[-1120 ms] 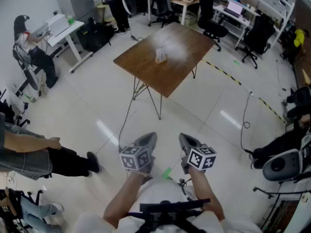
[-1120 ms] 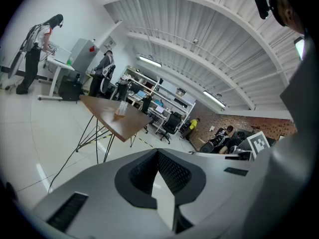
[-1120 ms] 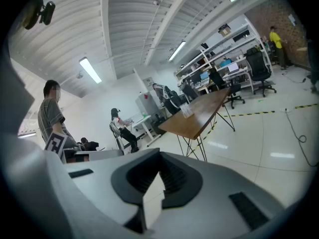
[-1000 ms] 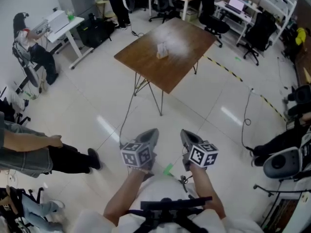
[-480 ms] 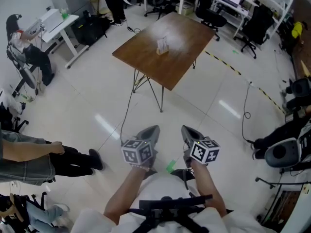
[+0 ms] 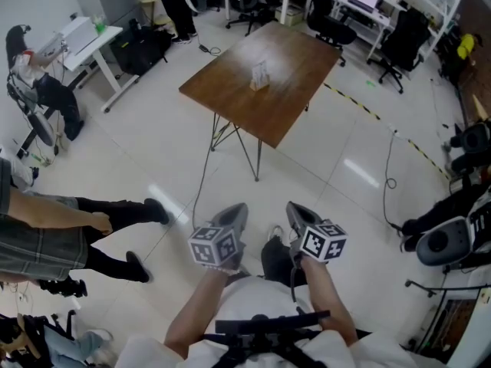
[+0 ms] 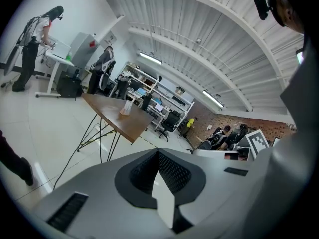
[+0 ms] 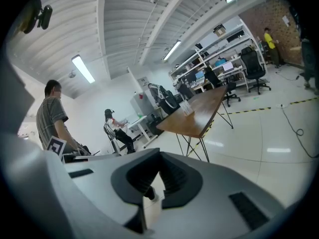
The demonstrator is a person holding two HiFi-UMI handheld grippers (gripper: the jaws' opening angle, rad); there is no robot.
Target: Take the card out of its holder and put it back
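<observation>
A clear card holder stands on the brown wooden table, far ahead of me across open floor. It also shows as a small shape in the left gripper view, card holder, and in the right gripper view, card holder. The card inside is too small to make out. My left gripper and right gripper hang side by side low in the head view, well short of the table. Both are shut with nothing between the jaws, left gripper, right gripper.
A person walks at my left, close by. Office chairs and desks stand behind the table, and a white desk is at the back left. A cable and striped floor tape lie to the right of the table.
The person at the left has stepped forward, legs now striding. A dark shoe now shows between my grippers. Both grippers have stayed shut and held their place in the view.
</observation>
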